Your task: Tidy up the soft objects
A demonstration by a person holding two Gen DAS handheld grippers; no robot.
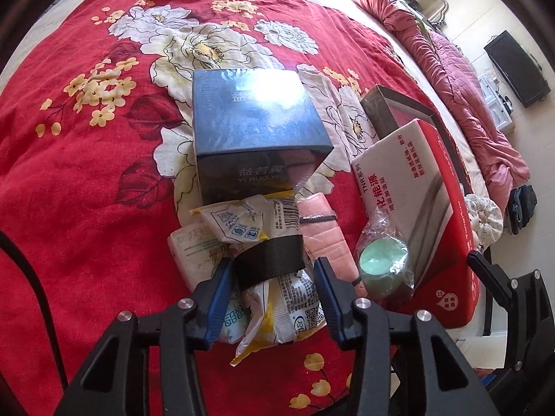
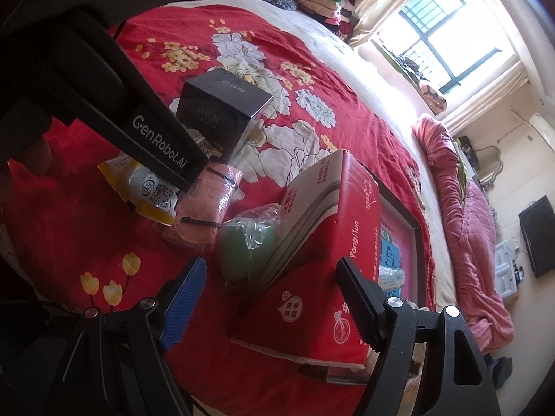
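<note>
The left gripper [image 1: 274, 277] is hanging with fingers parted around crinkly tissue packets [image 1: 267, 298], not visibly squeezing them. Beyond its fingertips a glossy dark box [image 1: 258, 118] is sitting. The right gripper [image 2: 274, 277] is gaping wide, empty, straddling a red cardboard carton [image 2: 333, 228].

We see a crumpled white-and-yellow tissue pack [image 1: 277, 298] lying on the red bedspread, a black band across its middle, with a second white pack [image 1: 194, 253] partly under it on its left. Just beside them on the right lies a folded pink cloth [image 1: 324, 228] crossed by thin black ties. Further right, a green cup [image 1: 383, 267] in clear plastic wrap leans against a red box.
</note>
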